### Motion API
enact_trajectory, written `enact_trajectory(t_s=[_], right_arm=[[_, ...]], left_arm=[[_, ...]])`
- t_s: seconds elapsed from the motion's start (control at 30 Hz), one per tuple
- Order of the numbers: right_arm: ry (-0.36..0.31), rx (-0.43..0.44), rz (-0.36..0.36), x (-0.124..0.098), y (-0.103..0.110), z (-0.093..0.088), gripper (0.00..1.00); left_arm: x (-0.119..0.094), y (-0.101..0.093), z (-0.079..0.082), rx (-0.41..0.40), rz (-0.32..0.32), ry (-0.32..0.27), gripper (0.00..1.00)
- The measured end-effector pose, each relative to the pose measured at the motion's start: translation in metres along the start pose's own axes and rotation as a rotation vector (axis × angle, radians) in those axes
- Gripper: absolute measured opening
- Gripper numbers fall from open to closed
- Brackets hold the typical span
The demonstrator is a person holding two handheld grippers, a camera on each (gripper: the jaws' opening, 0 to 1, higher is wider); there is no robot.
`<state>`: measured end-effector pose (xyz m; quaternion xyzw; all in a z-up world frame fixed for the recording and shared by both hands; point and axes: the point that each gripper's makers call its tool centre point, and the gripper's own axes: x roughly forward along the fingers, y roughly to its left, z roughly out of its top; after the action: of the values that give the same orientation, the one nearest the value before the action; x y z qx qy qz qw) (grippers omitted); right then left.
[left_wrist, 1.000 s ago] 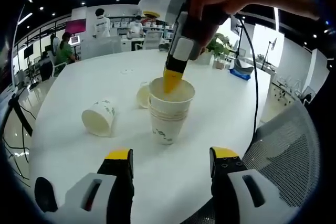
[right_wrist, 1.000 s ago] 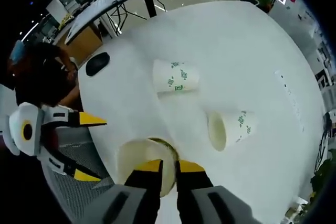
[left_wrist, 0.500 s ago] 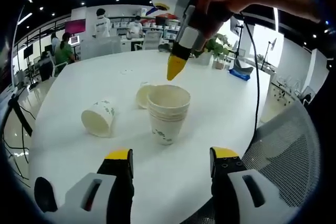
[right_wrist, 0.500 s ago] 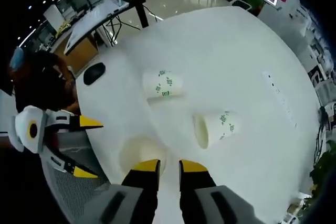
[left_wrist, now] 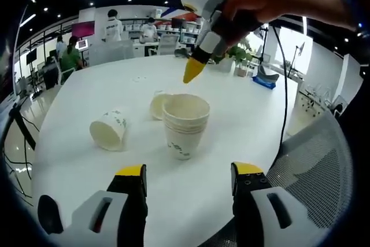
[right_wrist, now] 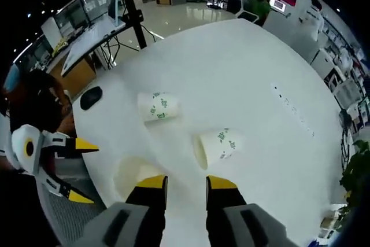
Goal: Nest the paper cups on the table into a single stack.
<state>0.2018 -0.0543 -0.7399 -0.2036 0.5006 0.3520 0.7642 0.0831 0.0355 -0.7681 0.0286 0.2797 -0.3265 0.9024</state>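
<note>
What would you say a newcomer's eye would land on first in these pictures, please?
Probably the stack of paper cups standing upright mid-table, with the right gripper hanging above it, empty. Next, two loose cups on their sides: one left of the stack, another right behind it.

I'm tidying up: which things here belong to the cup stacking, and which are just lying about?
Job:
stack
near cup, on its side
far cup, on its side

Lying about:
black mouse
plant
</note>
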Motion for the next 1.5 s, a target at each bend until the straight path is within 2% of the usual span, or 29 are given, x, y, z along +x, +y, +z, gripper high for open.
enact_trajectory(t_s=[0.2,0.37,0.67,0.9,1.0,1.07,1.2,1.3,1.5], right_arm=[[-0.024,0.018,-0.01,0.009,-0.004,-0.008,0.31],[-0.056,0.057,0.007,0.005,0.0,-0.012,0.35],[-0.184,0.156,0.051,-0.007,0.011,-0.015,0.46],[-0.246,0.189,0.06,-0.019,0.019,-0.037,0.55],[-0.278,0.186,0.066,-0.024,0.022,-0.041,0.59],[-0.31,0.168,0.043,-0.024,0.014,-0.04,0.59],[-0.328,0.176,0.012,-0.028,0.013,-0.051,0.59],[-0.339,0.229,0.002,-0.025,0.013,-0.057,0.58],[-0.391,0.261,0.002,-0.033,0.027,-0.066,0.59]], left_arm=[[-0.001,0.0,0.0,-0.002,0.003,0.001,0.58],[-0.003,-0.001,0.001,-0.002,0.003,0.005,0.58],[-0.003,0.006,0.004,-0.036,0.016,-0.007,0.58],[-0.003,0.017,0.006,-0.09,0.041,-0.019,0.57],[-0.002,0.02,0.007,-0.101,0.048,-0.019,0.57],[-0.001,0.023,0.005,-0.073,0.055,-0.002,0.57],[-0.003,0.036,0.007,-0.072,0.066,-0.001,0.56],[-0.002,0.051,0.007,-0.096,0.081,-0.009,0.56],[0.002,0.063,0.004,-0.147,0.115,-0.013,0.56]])
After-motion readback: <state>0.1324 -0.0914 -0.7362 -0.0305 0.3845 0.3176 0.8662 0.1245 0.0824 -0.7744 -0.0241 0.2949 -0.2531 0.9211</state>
